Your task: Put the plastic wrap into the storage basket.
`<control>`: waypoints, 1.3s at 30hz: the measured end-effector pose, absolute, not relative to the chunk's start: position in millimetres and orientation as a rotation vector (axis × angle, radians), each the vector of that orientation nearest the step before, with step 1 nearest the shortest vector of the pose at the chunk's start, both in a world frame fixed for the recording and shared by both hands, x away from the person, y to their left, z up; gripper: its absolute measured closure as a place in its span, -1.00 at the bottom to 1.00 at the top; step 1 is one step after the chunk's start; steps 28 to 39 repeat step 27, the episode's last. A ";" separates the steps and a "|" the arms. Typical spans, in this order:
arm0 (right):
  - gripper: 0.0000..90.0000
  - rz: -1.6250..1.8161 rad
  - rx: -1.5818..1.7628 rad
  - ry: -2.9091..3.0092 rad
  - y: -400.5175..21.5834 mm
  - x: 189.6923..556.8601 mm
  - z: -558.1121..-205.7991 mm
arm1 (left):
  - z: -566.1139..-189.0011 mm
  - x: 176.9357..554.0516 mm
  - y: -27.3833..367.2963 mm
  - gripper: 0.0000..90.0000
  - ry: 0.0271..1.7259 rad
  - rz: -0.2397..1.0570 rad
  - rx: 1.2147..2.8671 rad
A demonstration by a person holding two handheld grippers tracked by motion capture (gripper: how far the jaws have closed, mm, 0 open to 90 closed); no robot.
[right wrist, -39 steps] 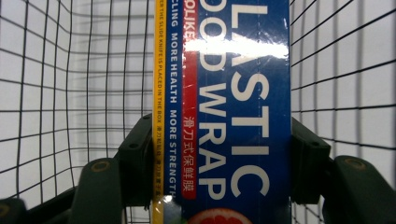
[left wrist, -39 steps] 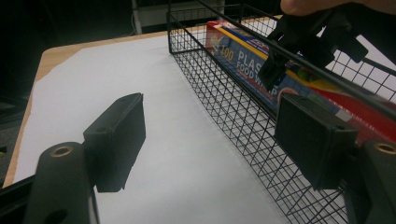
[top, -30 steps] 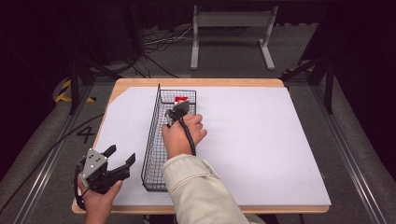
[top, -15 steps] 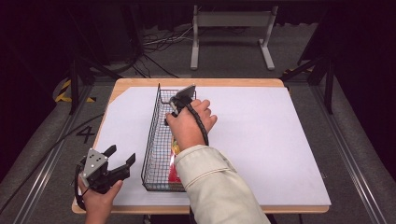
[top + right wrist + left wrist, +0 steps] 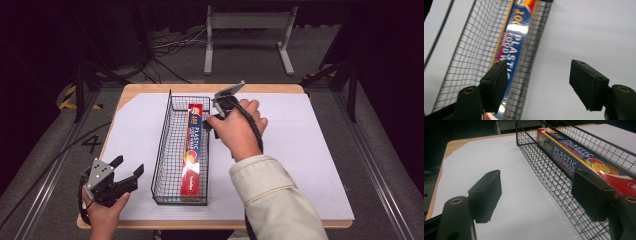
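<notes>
A black wire basket (image 5: 160,150) stands lengthwise on the white-covered table (image 5: 310,165). A red and blue box of plastic food wrap (image 5: 194,145) lies flat inside it. My right gripper (image 5: 216,116) hovers over the basket's right rim near its far end. In the right gripper view the right gripper (image 5: 539,67) stands open and empty, above the basket (image 5: 474,45) and the box (image 5: 511,47). My left gripper (image 5: 127,175) rests at the table's near left corner. In the left gripper view the left gripper (image 5: 536,175) is open and empty, facing the basket's wall (image 5: 549,175) and the box (image 5: 574,160).
White paper covers most of the wooden tabletop, with bare sheet to the right of the basket and to its left. A grey metal stand (image 5: 247,20) and cables sit on the dark floor beyond the far edge.
My right hand has risen out of the basket's far end and moved right, past its rim. The box now lies uncovered in the basket. The left gripper has stayed put.
</notes>
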State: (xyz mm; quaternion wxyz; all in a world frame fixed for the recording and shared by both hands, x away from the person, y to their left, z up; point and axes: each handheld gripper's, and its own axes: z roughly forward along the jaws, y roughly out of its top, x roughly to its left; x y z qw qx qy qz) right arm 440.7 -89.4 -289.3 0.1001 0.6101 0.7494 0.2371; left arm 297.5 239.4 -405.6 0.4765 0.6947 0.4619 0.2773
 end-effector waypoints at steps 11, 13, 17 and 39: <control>-0.35 0.764 1.701 2.228 -164.8 425.4 -293.8 | -407.7 299.6 243.7 -0.45 1.126 0.652 1.697; -0.36 0.774 1.673 2.226 -174.2 421.2 -297.7 | -408.2 300.3 243.9 -0.45 1.118 0.651 1.702; -0.36 0.805 1.587 2.233 -188.7 413.1 -306.6 | -408.7 302.7 244.7 -0.46 1.109 0.651 1.707; -0.44 0.922 1.457 2.224 -222.8 392.2 -325.2 | -409.4 303.3 248.4 -0.46 1.131 0.663 1.695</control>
